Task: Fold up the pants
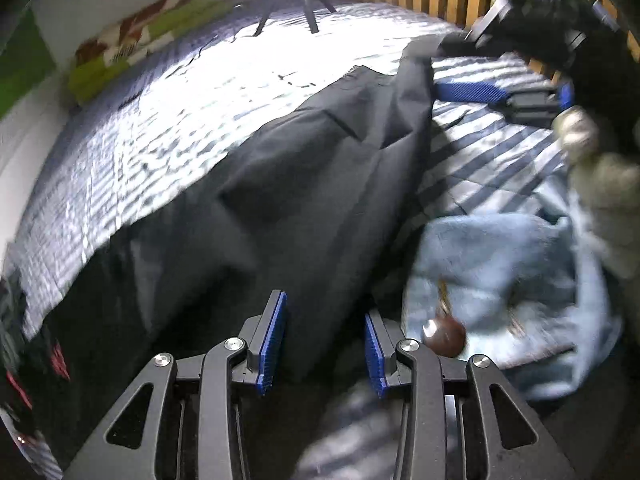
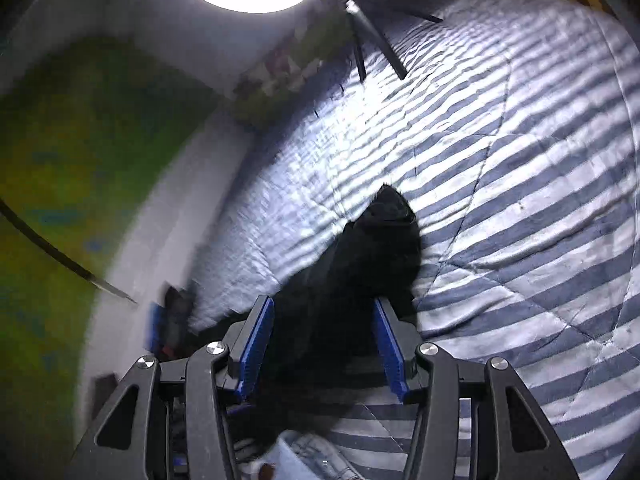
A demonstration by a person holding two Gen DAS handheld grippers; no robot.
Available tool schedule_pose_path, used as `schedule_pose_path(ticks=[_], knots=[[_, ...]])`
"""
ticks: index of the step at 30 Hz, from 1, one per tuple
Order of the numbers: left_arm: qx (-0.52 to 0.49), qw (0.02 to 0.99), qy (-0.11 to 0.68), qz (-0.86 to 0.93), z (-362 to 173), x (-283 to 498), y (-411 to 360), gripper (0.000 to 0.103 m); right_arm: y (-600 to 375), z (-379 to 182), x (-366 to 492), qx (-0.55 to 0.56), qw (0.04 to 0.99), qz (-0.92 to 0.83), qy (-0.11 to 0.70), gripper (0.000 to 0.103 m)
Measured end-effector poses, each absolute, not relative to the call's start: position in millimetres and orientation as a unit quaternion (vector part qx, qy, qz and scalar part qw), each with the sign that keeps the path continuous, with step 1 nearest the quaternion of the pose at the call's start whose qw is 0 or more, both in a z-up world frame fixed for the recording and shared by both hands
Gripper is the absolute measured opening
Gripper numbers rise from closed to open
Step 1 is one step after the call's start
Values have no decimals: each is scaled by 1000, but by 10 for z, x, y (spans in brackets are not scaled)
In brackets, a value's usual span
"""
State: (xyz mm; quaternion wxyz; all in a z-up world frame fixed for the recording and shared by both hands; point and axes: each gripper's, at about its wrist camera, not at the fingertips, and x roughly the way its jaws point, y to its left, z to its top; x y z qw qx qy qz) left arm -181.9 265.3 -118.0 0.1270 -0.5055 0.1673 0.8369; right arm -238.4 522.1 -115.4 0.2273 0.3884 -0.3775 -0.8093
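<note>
The left gripper (image 1: 325, 340) is gripping the near end of the dark pants (image 1: 280, 184), and the right gripper (image 2: 323, 344) is gripping the far end, apparently to stretch them for folding. The pants are running lengthwise between both grippers over the striped quilt (image 1: 160, 120).

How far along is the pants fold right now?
Done: the dark pants are stretched lengthwise across the striped quilt. In hand: the right gripper has one end, the left gripper straddles the other. Left: no finished fold shows yet.
</note>
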Motion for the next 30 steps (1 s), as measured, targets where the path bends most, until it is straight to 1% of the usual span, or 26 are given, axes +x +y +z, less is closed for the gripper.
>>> schedule_pose_path(ticks=[2, 6, 11, 12, 14, 17, 21, 24, 25, 26, 27, 28, 30], knots=[[-509, 126, 152, 838, -1180, -1940, 2627, 36, 5303, -1148, -2346, 375, 232, -808, -392, 47], [-518, 96, 89, 845, -1105, -2193, 2355, 35, 5300, -1110, -2324, 375, 224, -816, -378, 47], [-528, 98, 34, 843, -1071, -2346, 2122, 36, 5334, -1096, -2356, 382, 210, -818, -376, 47], [-531, 103, 29, 841, -1074, -2368, 2098, 36, 5335, -1101, -2361, 384, 207, -818, -376, 48], [-530, 100, 30, 841, -1077, -2370, 2079, 36, 5315, -1113, -2395, 390, 204, -818, -370, 58], [-534, 100, 18, 840, -1089, -2403, 2020, 36, 5249, -1139, -2431, 406, 214, -812, -361, 66], [-547, 95, -15, 832, -1116, -2509, 1874, 37, 5144, -1164, -2464, 428, 227, -804, -344, 67], [-546, 92, -6, 832, -1099, -2545, 1886, 37, 5069, -1135, -2460, 427, 235, -810, -325, 67], [-543, 93, 4, 834, -1080, -2536, 1916, 37, 5039, -1128, -2466, 427, 240, -810, -321, 63], [-539, 91, 14, 837, -1062, -2521, 1944, 37, 5007, -1126, -2485, 428, 251, -808, -319, 45], [-535, 89, 21, 840, -1041, -2508, 1970, 37, 5000, -1120, -2491, 427, 262, -803, -322, 30], [-534, 89, 21, 841, -1024, -2498, 1981, 37, 5005, -1124, -2499, 424, 276, -797, -331, 10], [-534, 88, 16, 841, -976, -2475, 2002, 39, 5106, -1097, -2457, 402, 284, -792, -361, 6]])
